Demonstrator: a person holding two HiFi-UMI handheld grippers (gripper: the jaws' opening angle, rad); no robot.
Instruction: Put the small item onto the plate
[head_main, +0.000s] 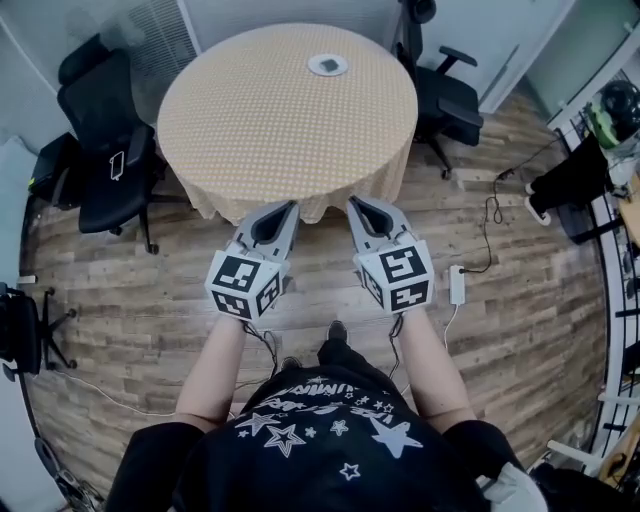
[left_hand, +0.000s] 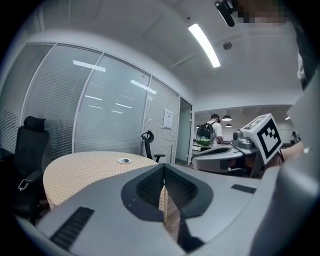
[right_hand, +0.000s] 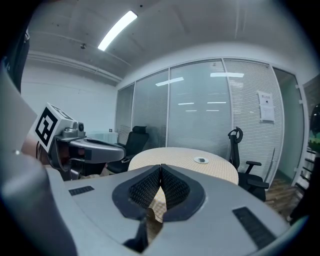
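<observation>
A round table (head_main: 250, 140) with a yellow dotted cloth stands ahead of me. Near its far edge lies a small white plate (head_main: 328, 65) with a small dark item on it; the plate also shows in the left gripper view (left_hand: 124, 160) and the right gripper view (right_hand: 201, 160). My left gripper (head_main: 290, 206) and right gripper (head_main: 356, 203) hang side by side at the table's near edge, above the floor. Both are shut with nothing between the jaws, whose tips meet in each gripper view (left_hand: 163, 168) (right_hand: 160, 166). Both grippers are far from the plate.
Black office chairs stand left of the table (head_main: 110, 150) and behind it at the right (head_main: 447, 100). A white power strip (head_main: 457, 285) and cables lie on the wooden floor. Glass partition walls ring the room. A person with a backpack (left_hand: 206, 134) stands in the doorway.
</observation>
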